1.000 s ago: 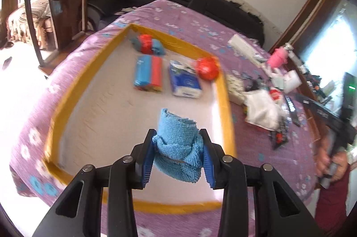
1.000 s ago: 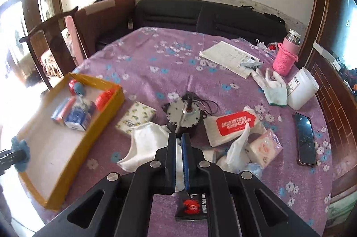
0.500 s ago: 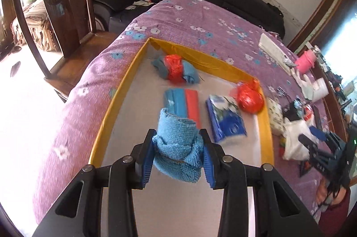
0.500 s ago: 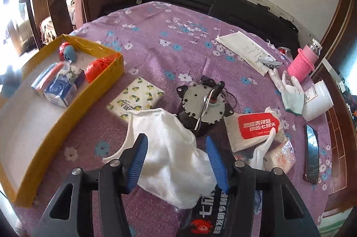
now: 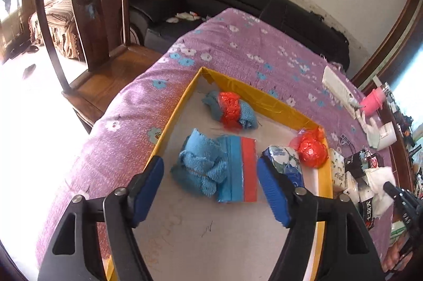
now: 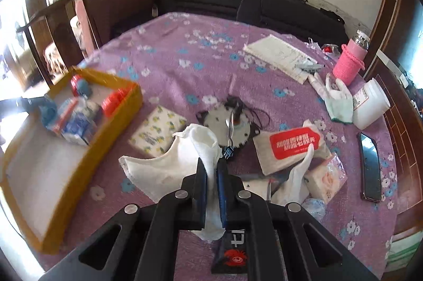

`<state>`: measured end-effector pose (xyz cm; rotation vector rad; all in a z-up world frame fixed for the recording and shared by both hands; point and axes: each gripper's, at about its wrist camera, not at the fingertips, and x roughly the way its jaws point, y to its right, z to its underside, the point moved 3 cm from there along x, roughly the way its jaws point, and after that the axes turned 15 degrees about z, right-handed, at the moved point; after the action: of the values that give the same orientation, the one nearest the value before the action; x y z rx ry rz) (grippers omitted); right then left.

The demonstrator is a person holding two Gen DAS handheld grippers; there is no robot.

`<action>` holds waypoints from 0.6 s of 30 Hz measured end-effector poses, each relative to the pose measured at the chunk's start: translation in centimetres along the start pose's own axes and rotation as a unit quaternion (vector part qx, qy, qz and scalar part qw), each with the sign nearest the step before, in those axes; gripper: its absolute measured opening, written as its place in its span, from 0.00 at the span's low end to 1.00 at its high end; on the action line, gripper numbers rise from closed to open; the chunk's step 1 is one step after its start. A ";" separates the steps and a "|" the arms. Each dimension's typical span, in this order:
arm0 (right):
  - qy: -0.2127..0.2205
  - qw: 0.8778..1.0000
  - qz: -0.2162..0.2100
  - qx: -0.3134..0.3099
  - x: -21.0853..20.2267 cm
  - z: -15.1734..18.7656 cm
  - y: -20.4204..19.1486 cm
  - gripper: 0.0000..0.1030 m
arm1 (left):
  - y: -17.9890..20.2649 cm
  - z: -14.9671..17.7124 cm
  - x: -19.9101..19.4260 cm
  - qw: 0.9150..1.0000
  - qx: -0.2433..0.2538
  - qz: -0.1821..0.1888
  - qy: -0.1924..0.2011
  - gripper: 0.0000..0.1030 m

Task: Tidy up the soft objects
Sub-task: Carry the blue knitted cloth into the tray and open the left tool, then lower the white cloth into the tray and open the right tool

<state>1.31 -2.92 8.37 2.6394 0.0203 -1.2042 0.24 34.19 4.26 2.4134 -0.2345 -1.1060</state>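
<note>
My left gripper point(image 5: 210, 182) is open above the yellow-rimmed tray point(image 5: 253, 93). A crumpled blue towel point(image 5: 202, 166) lies free between its fingers, on the tray floor against a blue-and-red pack point(image 5: 239, 168). The tray also holds a blue cloth wrapped in red point(image 5: 230, 111), a blue-and-white tissue pack point(image 5: 286, 164) and a red ball point(image 5: 312, 151). My right gripper point(image 6: 211, 182) is shut on a white cloth point(image 6: 185, 162) and lifts part of it off the purple tablecloth, right of the tray point(image 6: 87, 138).
On the table are a lemon-print tissue pack point(image 6: 157, 131), a round motor point(image 6: 227, 125), a red-labelled wipes pack point(image 6: 290, 146), white gloves point(image 6: 338, 98), a white jar point(image 6: 370, 104), a pink bottle point(image 6: 349, 64), a phone point(image 6: 370, 167) and papers point(image 6: 280, 56). A wooden chair point(image 5: 87, 16) stands beside the table.
My left gripper has opened and let the blue towel go onto the tray beside the blue-and-red pack. My right gripper has shut on the white cloth and pulled it up.
</note>
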 end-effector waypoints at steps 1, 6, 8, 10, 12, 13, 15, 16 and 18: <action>0.007 1.000 -0.013 0.009 -0.9 -0.5 -0.3 0.08 | 0.0 0.4 -0.3 1.000 -0.001 0.000 0.009 0.73; 0.020 0.995 -0.097 0.007 -4.2 -2.2 -4.4 0.08 | -0.9 1.3 0.4 0.999 -0.032 0.020 0.009 0.73; 0.011 0.992 -0.127 -0.011 -4.6 -2.4 -7.3 0.08 | -0.9 1.3 0.5 0.999 -0.038 0.024 0.009 0.73; -0.003 0.989 -0.143 -0.034 -4.4 -2.2 -10.4 0.08 | -0.8 1.4 0.2 0.999 -0.043 0.029 0.016 0.73; -0.022 0.986 -0.152 -0.060 -3.5 -1.8 -13.7 0.08 | -0.9 1.6 -0.2 0.997 -0.054 0.047 0.019 0.73; -0.033 0.985 -0.157 -0.070 -2.9 -1.6 -15.0 0.08 | -0.9 1.8 -0.6 0.996 -0.060 0.059 0.023 0.73; -0.063 0.979 -0.168 -0.094 -1.6 -0.9 -18.1 0.08 | -0.8 2.3 -1.5 0.995 -0.064 0.069 0.029 0.73; -0.072 0.978 -0.169 -0.102 -1.0 -0.6 -18.8 0.08 | -0.7 2.6 -2.2 0.995 -0.063 0.071 0.032 0.73; -0.096 0.974 -0.161 -0.125 0.5 -0.1 -20.8 0.08 | -0.5 3.1 -3.5 0.994 -0.059 0.078 0.041 0.74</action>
<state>-0.61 17.22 3.69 2.3497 0.5480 -1.4452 -4.42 34.75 4.61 2.2875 -0.3160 -0.9225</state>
